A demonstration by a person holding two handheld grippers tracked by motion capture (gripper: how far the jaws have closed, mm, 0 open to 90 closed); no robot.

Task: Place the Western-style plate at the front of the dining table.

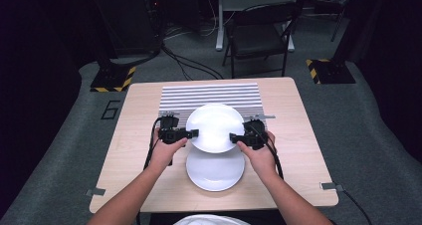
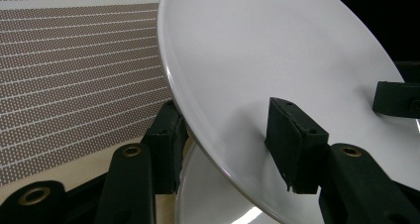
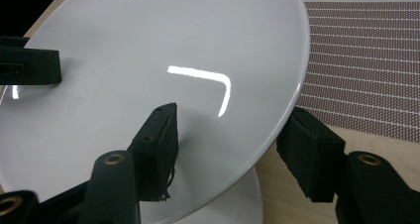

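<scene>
Two white plates are stacked apart. The upper plate is held above the table, my left gripper shut on its left rim and my right gripper shut on its right rim. In the left gripper view the upper plate tilts, with one jaw on top and one beneath the rim at my left gripper. In the right gripper view my right gripper clamps the upper plate the same way. The lower plate lies flat on the table just below and nearer to me.
A grey striped mat covers the far middle of the wooden table, partly under the raised plate. A black folding chair stands beyond the table's far edge. Cables trail from both grippers.
</scene>
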